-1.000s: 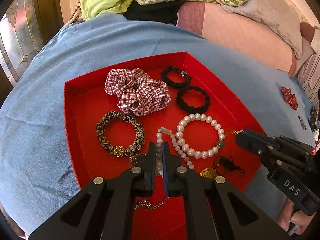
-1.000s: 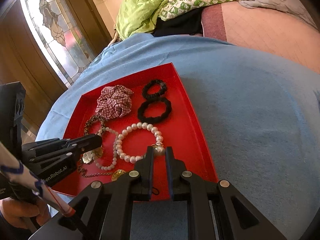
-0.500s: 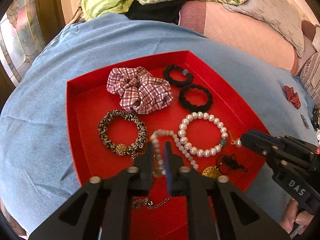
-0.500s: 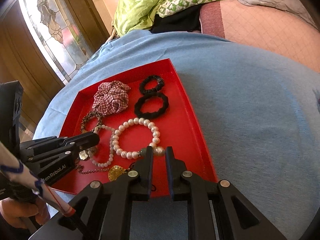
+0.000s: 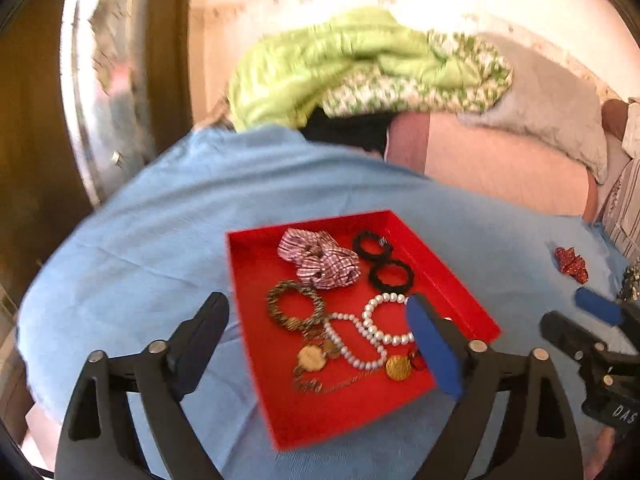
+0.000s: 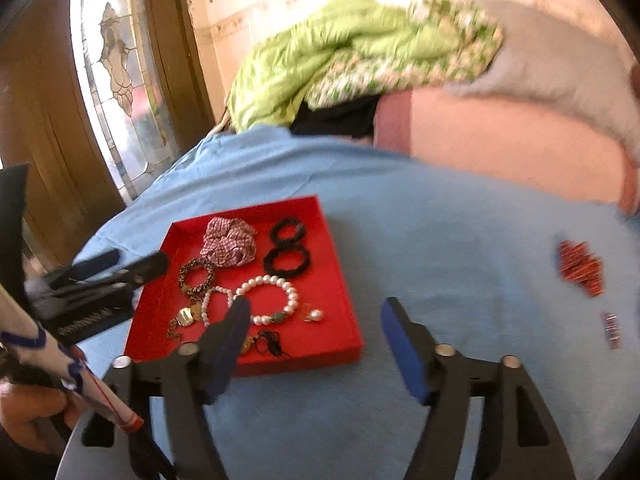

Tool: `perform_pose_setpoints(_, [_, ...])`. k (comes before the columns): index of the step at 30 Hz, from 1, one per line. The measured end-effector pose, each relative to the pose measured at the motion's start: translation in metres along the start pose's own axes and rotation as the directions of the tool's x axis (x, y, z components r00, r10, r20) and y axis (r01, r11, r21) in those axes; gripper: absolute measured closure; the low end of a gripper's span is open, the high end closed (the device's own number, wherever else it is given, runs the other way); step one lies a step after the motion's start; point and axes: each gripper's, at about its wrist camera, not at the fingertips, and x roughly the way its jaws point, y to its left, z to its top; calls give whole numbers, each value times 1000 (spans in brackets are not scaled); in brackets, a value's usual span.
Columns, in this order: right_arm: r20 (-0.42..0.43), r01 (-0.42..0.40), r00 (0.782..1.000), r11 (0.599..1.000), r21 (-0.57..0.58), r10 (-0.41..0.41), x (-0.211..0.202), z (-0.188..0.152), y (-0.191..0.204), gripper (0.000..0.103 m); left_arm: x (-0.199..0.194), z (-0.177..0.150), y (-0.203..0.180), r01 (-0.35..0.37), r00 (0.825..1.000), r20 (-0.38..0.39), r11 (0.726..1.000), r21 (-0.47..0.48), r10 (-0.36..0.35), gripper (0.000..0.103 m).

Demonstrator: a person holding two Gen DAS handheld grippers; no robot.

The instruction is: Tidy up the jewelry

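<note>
A red tray lies on the blue sheet. It holds a plaid scrunchie, two black hair ties, a leopard scrunchie, a pearl bracelet, a pearl strand, gold pendants and a pearl earring. My left gripper is open and empty, raised above the tray's near end. My right gripper is open and empty, above the tray's near right corner.
A red patterned clip and a small item lie on the blue sheet to the right. A green blanket is piled behind. A stained-glass door stands at left.
Both grippers have opened and pulled up and back from the tray. The pearl strand and the pearl earring now lie loose in the tray.
</note>
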Motion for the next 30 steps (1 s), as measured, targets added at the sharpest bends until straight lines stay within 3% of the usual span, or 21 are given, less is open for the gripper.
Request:
perform_pose_setpoints(2, [36, 57, 998, 997, -51, -55, -22, -7, 7, 17, -20, -12, 2, -11, 1000, 19, 1000, 3, 11, 10])
perform_pose_setpoints(7, [77, 170, 984, 977, -126, -161, -64, -33, 20, 11, -65, -52, 1, -116, 993, -20, 993, 7, 117, 6])
perform_pose_setpoints(11, [81, 194, 980, 967, -166, -183, -92, -66, 32, 8, -88, -73, -10, -166, 986, -21, 984, 63, 167, 4])
perform_pose_setpoints(14, [70, 204, 978, 961, -186, -194, -103, -87, 36, 8, -102, -86, -17, -149, 989, -7, 985, 85, 150, 4])
perform_pose_setpoints(18, [32, 208, 978, 958, -196, -206, -101, -102, 35, 7, -102, -91, -23, -209, 978, 28, 974, 83, 208, 4])
perform_pose_setpoints(25, [6, 206, 978, 961, -186, -208, -92, -104, 30, 7, -75, -87, -19, -217, 972, -74, 973, 84, 223, 4])
perform_pose_setpoints(30, [-19, 205, 977, 962, -180, -211, -87, -107, 29, 7, -73, -89, -19, -224, 970, -79, 971, 84, 230, 4])
